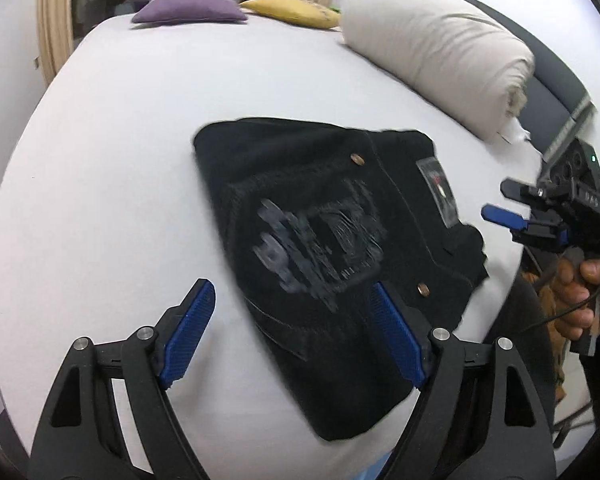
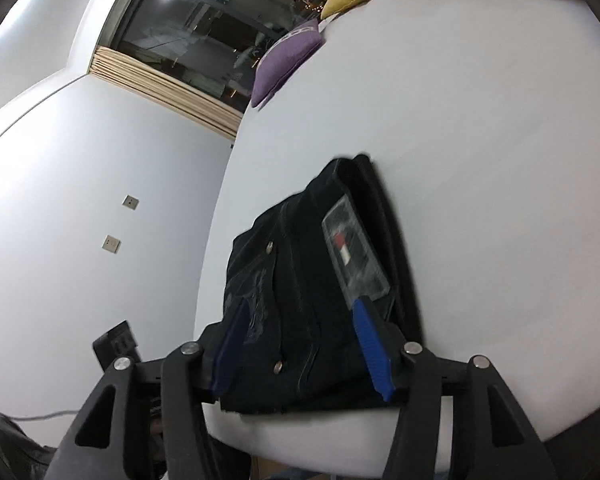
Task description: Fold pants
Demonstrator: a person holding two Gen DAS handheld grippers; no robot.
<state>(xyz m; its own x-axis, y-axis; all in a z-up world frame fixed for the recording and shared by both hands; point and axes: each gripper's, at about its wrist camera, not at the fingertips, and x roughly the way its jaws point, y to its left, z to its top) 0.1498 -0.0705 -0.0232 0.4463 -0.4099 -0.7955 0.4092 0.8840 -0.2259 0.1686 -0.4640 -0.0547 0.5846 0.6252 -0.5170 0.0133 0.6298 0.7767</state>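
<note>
The black pants (image 1: 332, 256) lie folded into a compact packet on the white bed (image 1: 120, 184). Both the left gripper (image 1: 292, 320) and the right gripper (image 2: 300, 340) have jaws spread, pinching nothing. Best lift both straight away, so no pad drags the top layer loose.

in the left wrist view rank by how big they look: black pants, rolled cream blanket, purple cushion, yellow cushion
1. black pants, folded, nearest the camera, which inflates them
2. rolled cream blanket
3. purple cushion and yellow cushion look about alike; both far off at the fisheye's edge, so no ranking between them
</note>
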